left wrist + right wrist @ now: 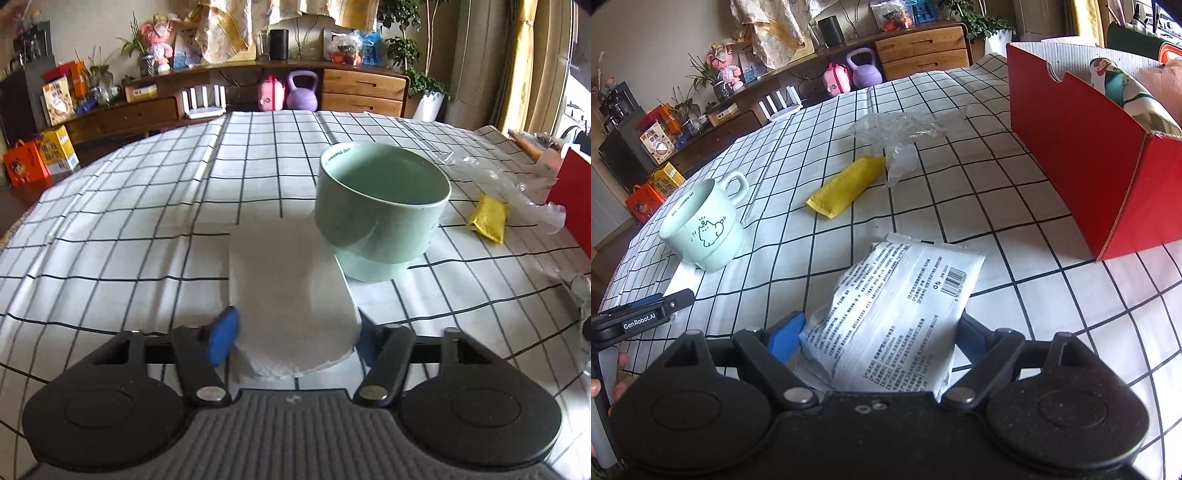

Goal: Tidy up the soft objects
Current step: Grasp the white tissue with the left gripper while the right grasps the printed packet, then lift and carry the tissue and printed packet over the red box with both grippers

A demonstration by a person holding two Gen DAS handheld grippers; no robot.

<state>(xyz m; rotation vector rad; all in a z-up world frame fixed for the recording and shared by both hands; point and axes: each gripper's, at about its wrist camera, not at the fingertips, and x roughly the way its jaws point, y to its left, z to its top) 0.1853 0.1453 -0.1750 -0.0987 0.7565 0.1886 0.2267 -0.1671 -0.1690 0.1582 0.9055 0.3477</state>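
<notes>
Left gripper (293, 338): jaws clamped on flat white folded paper towel (288, 291). Mint-green ceramic mug (382, 210) just ahead-right, touching towel. Right gripper (877, 338): jaws pinching white printed plastic pouch (897, 314). Yellow fabric pouch (846, 188) ahead; red cardboard box (1082, 162) far right on checked counter (997, 206).

The mug (703, 230) looked glazed ceramic, smooth and glossy, on a matt, creased checked tablecloth (129, 206). The near printed packet (894, 314) was shiny plastic film, the white tissue (288, 291) soft embossed paper. The far-right red box (1082, 162) was matt corrugated card.
</notes>
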